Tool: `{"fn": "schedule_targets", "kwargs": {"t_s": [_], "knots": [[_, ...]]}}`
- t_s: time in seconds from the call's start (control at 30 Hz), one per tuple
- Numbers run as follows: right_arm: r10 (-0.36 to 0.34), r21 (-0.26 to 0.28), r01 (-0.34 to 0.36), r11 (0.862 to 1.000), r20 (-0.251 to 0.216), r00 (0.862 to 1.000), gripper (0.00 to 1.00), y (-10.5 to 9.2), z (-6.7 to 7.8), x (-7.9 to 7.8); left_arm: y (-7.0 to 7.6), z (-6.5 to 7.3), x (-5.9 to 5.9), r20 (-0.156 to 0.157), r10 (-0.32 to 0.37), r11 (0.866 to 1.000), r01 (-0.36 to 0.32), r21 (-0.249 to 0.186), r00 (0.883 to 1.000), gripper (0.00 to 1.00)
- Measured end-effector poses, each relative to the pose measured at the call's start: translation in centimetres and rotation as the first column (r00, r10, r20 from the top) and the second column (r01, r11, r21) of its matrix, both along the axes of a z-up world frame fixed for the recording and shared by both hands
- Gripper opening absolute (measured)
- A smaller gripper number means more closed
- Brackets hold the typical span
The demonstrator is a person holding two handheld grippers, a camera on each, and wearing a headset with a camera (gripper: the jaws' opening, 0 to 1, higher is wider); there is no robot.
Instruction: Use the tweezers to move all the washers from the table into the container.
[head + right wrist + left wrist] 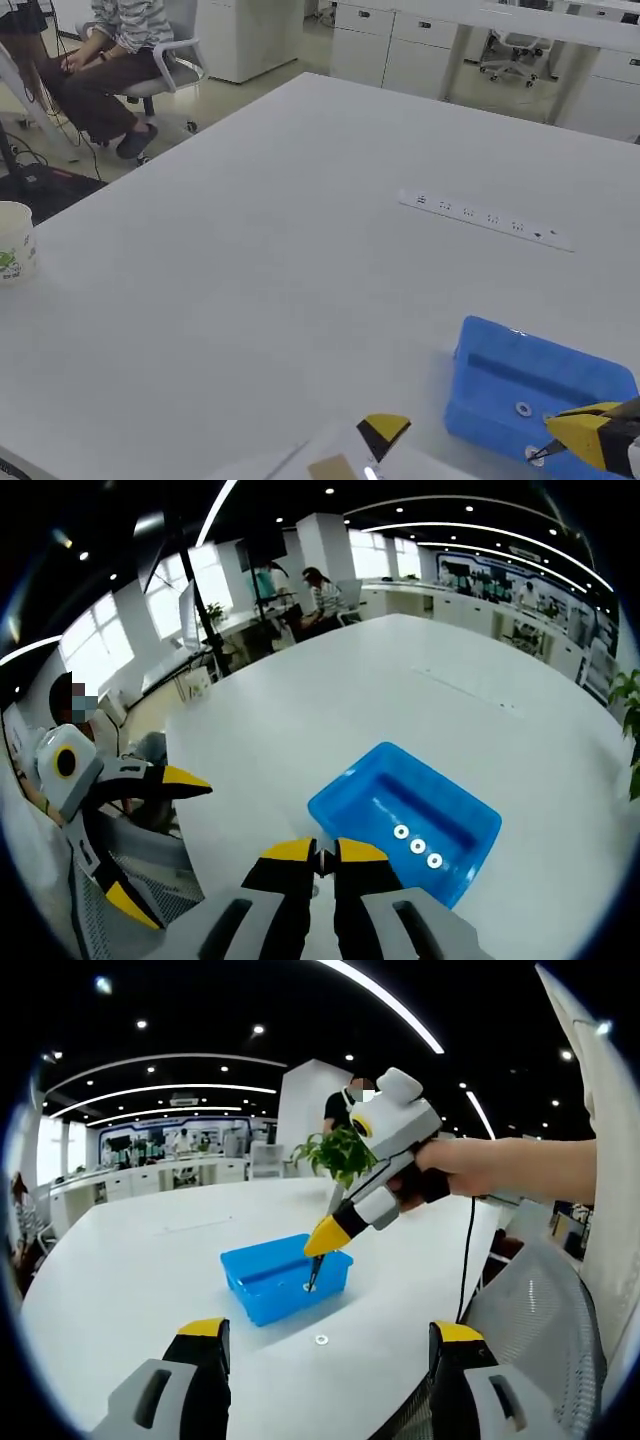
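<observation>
Right tool (318,852) is clamped on the tweezers (313,1272). Their tips point down at the near wall of the blue container (262,1295), which sits by the near edge of the table (300,250), toward its right corner. Three washers (418,845) lie inside. One loose washer (321,1339) lies on the table just beside that wall. Whether the tips hold a washer cannot be determined. Left tool (383,432) hangs with jaws wide apart.

Recommended: approach the loose washer low, pinch its rim, and lift it over the wall.

Power strip (487,218) and cup (14,240) at the left edge are well apart. The container wall appears to be the only obstruction.
</observation>
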State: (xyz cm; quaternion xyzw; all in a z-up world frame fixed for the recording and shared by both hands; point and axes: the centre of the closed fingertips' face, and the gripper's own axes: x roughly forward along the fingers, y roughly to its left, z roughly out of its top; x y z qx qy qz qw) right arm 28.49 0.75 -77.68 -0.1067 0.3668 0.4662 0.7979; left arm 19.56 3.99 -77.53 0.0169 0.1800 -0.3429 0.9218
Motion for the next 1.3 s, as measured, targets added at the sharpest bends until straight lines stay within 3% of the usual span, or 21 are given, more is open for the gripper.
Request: {"fn": "schedule_targets", "kwargs": {"t_s": [0.3, 0.53, 0.6, 0.67, 0.77, 1.3], "knots": [[-0.005, 0.016, 0.005, 1.000, 0.029, 1.000, 0.03, 0.5, 1.1, 1.5, 0.0, 0.0, 0.1, 0.001, 0.001, 1.000, -0.001, 0.002, 1.000, 0.83], [0.001, 0.010, -0.001, 1.000, 0.041, 0.999, 0.03, 0.8, 1.0, 2.9, 0.0, -0.1, 0.1, -0.001, 0.002, 1.000, -0.002, 0.003, 1.000, 0.83], [0.005, 0.003, -0.005, 1.000, 0.044, 0.999, 0.03, 0.8, 0.9, 3.3, -0.1, 0.0, 0.1, -0.002, -0.001, 1.000, 0.001, -0.002, 1.000, 0.83], [0.008, -0.002, -0.007, 1.000, 0.041, 0.999, 0.03, 0.9, 0.8, 3.7, -0.4, 0.6, 0.0, 0.015, -0.007, 0.999, 0.008, -0.041, 1.000, 0.84], [0.011, -0.014, -0.010, 1.000, 0.039, 0.999, 0.03, 0.9, 0.3, 4.4, -0.2, 0.3, 0.1, 0.001, -0.001, 0.999, 0.001, -0.032, 1.000, 0.84], [0.029, -0.034, -0.029, 0.999, -0.008, 1.000, 0.03, 2.0, -2.0, 6.6, -0.1, 0.4, 0.1, 0.008, 0.001, 1.000, -0.001, -0.030, 1.000, 0.84]]}}
